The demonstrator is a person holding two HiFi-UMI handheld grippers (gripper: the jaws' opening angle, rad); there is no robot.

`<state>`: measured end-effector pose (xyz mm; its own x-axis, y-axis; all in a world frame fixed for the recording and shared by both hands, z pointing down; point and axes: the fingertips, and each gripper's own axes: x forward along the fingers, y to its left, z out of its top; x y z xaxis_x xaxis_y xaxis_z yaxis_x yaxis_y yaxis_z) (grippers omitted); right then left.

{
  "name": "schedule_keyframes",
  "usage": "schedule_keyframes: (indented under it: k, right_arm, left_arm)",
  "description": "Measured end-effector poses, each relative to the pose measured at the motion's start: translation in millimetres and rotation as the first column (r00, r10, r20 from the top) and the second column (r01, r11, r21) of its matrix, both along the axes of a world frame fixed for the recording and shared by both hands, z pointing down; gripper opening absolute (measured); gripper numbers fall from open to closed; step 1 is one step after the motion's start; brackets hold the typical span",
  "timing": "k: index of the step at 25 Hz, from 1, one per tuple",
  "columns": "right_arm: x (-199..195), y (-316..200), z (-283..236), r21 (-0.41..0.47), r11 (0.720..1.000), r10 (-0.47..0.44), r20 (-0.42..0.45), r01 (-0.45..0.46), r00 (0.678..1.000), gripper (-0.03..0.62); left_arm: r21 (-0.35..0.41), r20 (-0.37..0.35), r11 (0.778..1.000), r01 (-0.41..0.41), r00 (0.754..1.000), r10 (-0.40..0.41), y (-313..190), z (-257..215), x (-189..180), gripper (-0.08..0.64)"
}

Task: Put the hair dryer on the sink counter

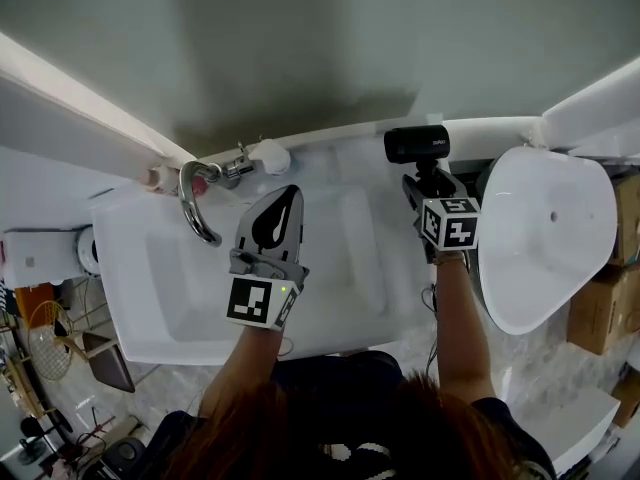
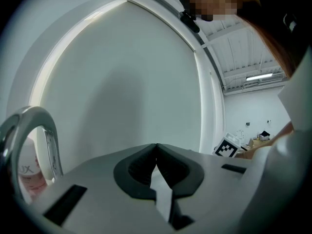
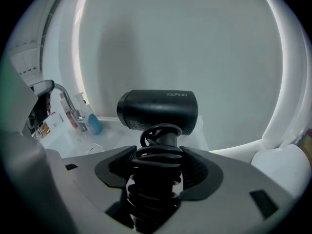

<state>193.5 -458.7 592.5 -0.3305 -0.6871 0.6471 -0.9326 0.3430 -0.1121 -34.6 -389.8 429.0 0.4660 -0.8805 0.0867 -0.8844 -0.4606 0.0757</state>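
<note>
Hair dryer (image 3: 157, 110): black, its body lying crosswise above the right jaws and its handle wound with black cord (image 3: 151, 191). In the head view it sits right of centre in the upper frame, over the back right corner of the sink.
Right gripper (image 3: 158, 153): jaws clamped on the cord-wrapped handle, one pad on each side.
Left gripper (image 1: 290, 196): jaws closed tip to tip with nothing between them, just left of centre in the head view, over the basin.
Faucet (image 1: 195, 203): chrome and curved, just left of the left jaws.
Sink (image 1: 130, 298): white and rectangular, filling the middle of the head view.
Contact: whether the dryer touches the surface cannot be told.
</note>
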Motion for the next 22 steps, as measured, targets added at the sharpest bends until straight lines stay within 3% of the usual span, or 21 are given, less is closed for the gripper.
schedule_keyframes:
  k: [7,16,22]
  right_arm:
    - [7.9,-16.9,57.6,-0.116,0.993,-0.019,-0.076,0.01,0.997,0.291]
    - [13.0,-17.6,67.0,-0.182,0.983,-0.019,-0.178,-0.014,0.984,0.295]
    - [11.6,-16.0,68.4,-0.185,0.983,-0.025,-0.188,-0.01,0.982,0.296]
  left_arm:
    - [-0.037,0.01,0.999,-0.01,1.0,0.01,-1.2,19.5,3.6,0.018]
    - [-0.043,0.009,0.999,-0.005,1.0,0.005,-0.6,20.2,1.5,0.018]
    - [-0.04,0.009,0.999,0.004,1.0,-0.004,3.4,18.9,-4.6,0.018]
